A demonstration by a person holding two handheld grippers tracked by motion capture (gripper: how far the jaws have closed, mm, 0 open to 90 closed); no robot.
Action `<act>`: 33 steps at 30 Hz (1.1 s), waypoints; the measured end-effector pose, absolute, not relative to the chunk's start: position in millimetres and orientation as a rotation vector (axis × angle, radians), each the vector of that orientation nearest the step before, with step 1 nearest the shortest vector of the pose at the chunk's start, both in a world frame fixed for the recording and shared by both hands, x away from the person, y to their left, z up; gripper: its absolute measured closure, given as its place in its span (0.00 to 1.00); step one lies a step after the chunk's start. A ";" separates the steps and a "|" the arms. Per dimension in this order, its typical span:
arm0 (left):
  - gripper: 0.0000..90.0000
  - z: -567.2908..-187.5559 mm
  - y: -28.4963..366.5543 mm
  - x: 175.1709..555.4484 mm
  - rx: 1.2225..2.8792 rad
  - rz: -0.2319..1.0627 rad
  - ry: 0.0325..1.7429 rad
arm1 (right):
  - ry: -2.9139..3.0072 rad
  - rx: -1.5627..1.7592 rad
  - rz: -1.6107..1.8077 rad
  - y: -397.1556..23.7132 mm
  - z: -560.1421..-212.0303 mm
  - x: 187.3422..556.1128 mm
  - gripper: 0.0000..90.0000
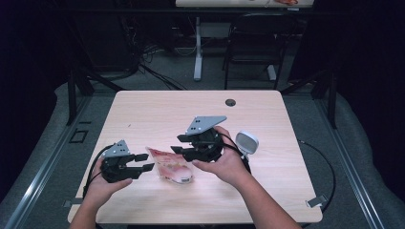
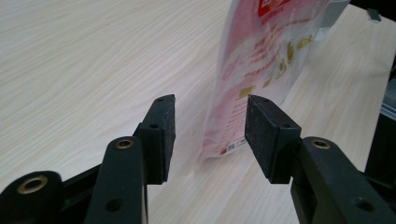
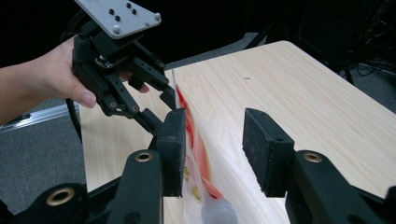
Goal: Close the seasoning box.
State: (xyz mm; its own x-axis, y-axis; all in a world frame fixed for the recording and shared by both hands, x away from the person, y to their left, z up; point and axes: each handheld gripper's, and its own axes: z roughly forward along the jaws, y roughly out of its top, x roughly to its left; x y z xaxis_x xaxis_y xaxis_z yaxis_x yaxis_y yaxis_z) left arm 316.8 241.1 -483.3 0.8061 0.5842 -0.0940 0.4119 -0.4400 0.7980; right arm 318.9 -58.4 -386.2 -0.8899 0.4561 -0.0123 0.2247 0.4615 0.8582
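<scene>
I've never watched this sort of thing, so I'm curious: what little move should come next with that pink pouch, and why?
Probably the left gripper should close on the pink pouch. Its jaws stand open with the pouch's near corner between them, not yet pinched. The right gripper is open too, its pads off the pouch, so nothing holds it on the table.

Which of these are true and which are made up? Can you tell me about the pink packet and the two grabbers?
1. The pink packet lies on the wooden table. True.
2. The left gripper is squeezing the packet. False: its jaws are open, with the packet's end between them.
3. The right gripper has open jaws. True.
4. A white round-cornered gadget sits left of both hands. False: it sits right of the right hand.
</scene>
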 end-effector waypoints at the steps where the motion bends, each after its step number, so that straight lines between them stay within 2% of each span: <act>1: 0.59 -482.5 242.4 316.6 2.086 0.243 0.738 | 2.468 0.594 1.401 -60.1 -386.5 319.3 0.65; 11: 0.60 -479.8 252.7 317.7 2.058 0.225 0.750 | 2.472 0.667 1.401 -74.6 -392.6 320.1 0.64; 20: 0.57 -476.9 263.3 318.5 2.036 0.211 0.796 | 2.356 0.701 1.373 -91.3 -386.4 318.1 0.56; 26: 0.55 -474.4 269.9 317.4 2.021 0.247 0.802 | 2.318 0.765 1.378 -107.3 -385.1 318.2 0.52; 33: 0.56 -475.0 273.4 318.6 2.024 0.261 0.820 | 2.289 0.819 1.392 -124.8 -383.9 314.1 0.56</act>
